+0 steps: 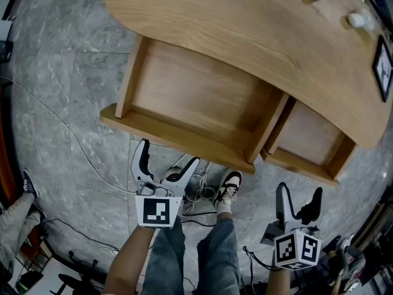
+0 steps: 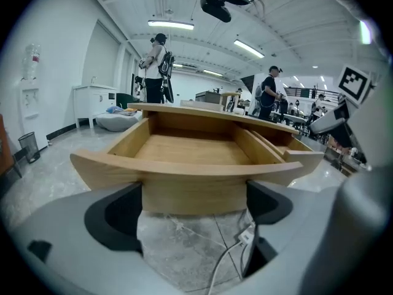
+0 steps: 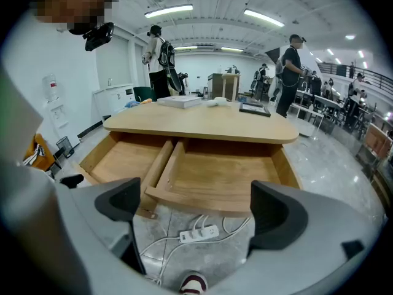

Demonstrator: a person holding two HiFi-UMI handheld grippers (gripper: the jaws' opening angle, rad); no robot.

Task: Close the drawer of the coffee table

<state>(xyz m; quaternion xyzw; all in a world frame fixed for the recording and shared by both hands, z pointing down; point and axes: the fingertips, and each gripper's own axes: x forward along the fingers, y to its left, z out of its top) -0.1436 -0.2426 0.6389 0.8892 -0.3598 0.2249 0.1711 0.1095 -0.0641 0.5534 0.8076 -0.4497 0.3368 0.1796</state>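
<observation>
Open pale-wood drawer (image 1: 190,97), rigid, probably free-sliding: push front panel (image 2: 193,192) centre; left gripper (image 2: 194,226), right gripper (image 3: 193,217) both agape, empty.

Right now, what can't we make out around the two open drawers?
- Head view: tabletop covers the rear of big drawer and small drawer.
- Head view: right edge cuts off black frame.
- Left gripper view: big drawer's wall hides most of small drawer.
</observation>
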